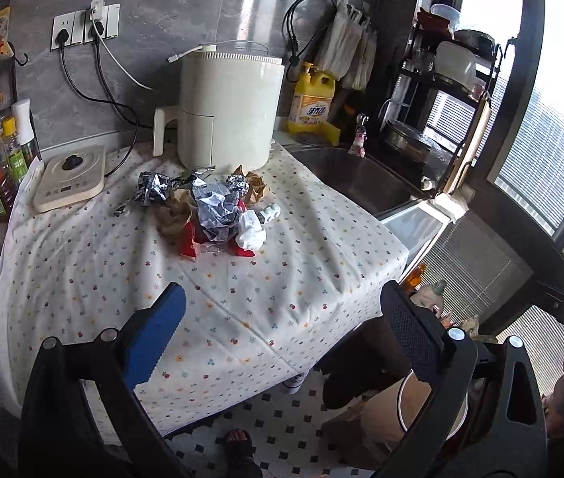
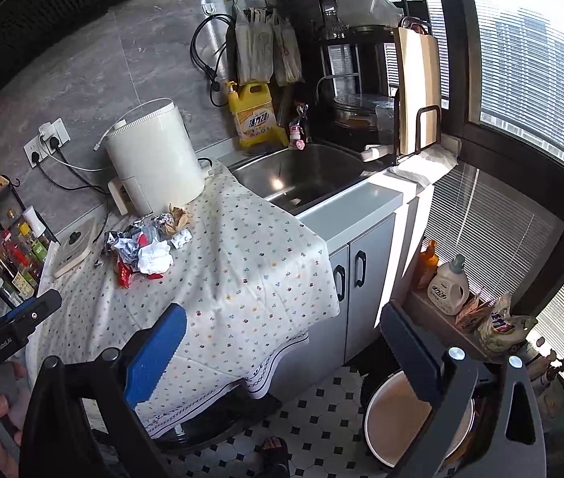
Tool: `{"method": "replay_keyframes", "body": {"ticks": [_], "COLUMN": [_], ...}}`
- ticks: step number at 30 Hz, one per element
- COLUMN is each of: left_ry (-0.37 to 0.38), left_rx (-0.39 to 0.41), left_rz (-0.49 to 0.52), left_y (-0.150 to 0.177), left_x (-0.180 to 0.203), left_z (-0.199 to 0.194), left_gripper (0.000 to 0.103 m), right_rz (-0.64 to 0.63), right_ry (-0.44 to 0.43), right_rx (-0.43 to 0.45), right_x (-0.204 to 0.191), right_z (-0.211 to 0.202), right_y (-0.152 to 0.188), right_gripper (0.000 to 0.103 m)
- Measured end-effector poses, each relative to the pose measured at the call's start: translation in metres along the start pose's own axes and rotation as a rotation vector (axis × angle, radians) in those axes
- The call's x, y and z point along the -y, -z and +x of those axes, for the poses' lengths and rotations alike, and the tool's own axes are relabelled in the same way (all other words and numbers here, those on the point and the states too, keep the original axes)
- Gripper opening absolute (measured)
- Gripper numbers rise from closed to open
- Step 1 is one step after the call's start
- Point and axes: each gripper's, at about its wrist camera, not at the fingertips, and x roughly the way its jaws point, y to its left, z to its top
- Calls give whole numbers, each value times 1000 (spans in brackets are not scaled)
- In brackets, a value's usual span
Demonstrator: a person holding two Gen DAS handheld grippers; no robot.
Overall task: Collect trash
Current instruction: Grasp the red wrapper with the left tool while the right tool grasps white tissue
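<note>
Two grippers, both empty, and we haven't touched a thing yet. The left gripper (image 1: 282, 342) hangs over the near edge of the counter with its jaws spread wide, and the right gripper (image 2: 282, 342) sits off the near right corner, jaws just as wide, nothing between them.

The trash pile (image 1: 210, 211) is all bunched up in the middle of the flowery tablecloth (image 1: 83, 271), toward the far side, right in front of the white appliance (image 1: 228, 111). We can make out crumpled foil, brown paper, a red wrapper and a white wad (image 1: 251, 235) on the near right of the heap. It's a loose tangle, so pieces overlap and we can't tell where one ends and the next starts.

Down on the tiled floor to the right there's a round bin (image 2: 401, 418) with a pale liner, mostly behind the right gripper's finger. We're guessing that's where everything goes.

So our read: this is the very start, the reach-in step. Next move needs one gripper to travel forward to the pile and pinch a single piece. The white wad looks like the easiest pick since it sits on the near side. Watch the cloth though, it's wrinkly and could get snagged along with the trash.
</note>
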Motion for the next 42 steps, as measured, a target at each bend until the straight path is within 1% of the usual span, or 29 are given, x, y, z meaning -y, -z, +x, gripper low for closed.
{"method": "replay_keyframes", "body": {"ticks": [2, 4, 7, 9, 11, 14, 21, 25, 27, 28, 29, 30, 31, 33, 34, 35, 37, 42], "left_ry": [2, 19, 32, 35, 41, 41, 37, 50, 60, 65, 72, 78, 83, 99, 107, 109, 101, 65], "left_rx": [-4, -18, -36, -50, -68, -93, -154, -211, -227, -234, -246, -262, -275, -281, -274, -265, -250, -214], "left_rz": [-1, -14, -38, -53, -66, -80, -79, -91, -90, -90, -91, -95, -101, -116, -119, -117, -118, -163], "left_y": [-5, -12, -18, -22, -25, -28, -33, -31, -30, -29, -28, -27, -27, -28, -28, -29, -29, -29], "left_x": [-10, -21, -41, -54, -67, -84, -115, -129, -131, -132, -133, -134, -135, -139, -141, -142, -147, -168], "left_z": [15, 30, 53, 67, 82, 103, 150, 179, 189, 194, 199, 203, 206, 205, 202, 199, 191, 169], "left_gripper": [97, 97, 89, 82, 74, 69, 63, 53, 51, 47, 37, 31, 21, 20, 20, 20, 19, 19], "right_rz": [-3, -6, -19, -31, -42, -59, -87, -123, -146, -159, -170, -179, -189, -205, -212, -221, -236, -254], "right_ry": [-13, -31, -68, -90, -114, -146, -180, -200, -218, -224, -230, -238, -249, -266, -276, -288, -298, -305], "right_rx": [-7, -22, -44, -66, -86, -104, -139, -166, -187, -200, -214, -229, -244, -277, -292, -306, -332, -396], "right_x": [-8, -18, -36, -49, -62, -83, -125, -148, -159, -164, -170, -175, -180, -190, -194, -199, -208, -226], "right_z": [15, 30, 55, 71, 86, 105, 142, 160, 169, 174, 179, 184, 189, 200, 206, 212, 226, 260], "right_y": [-7, -13, -20, -25, -30, -36, -46, -49, -47, -46, -45, -43, -41, -39, -38, -36, -35, -30], "right_gripper": [95, 95, 95, 92, 87, 83, 80, 78, 76, 74, 72, 71, 69, 66, 62, 59, 55, 52]}}
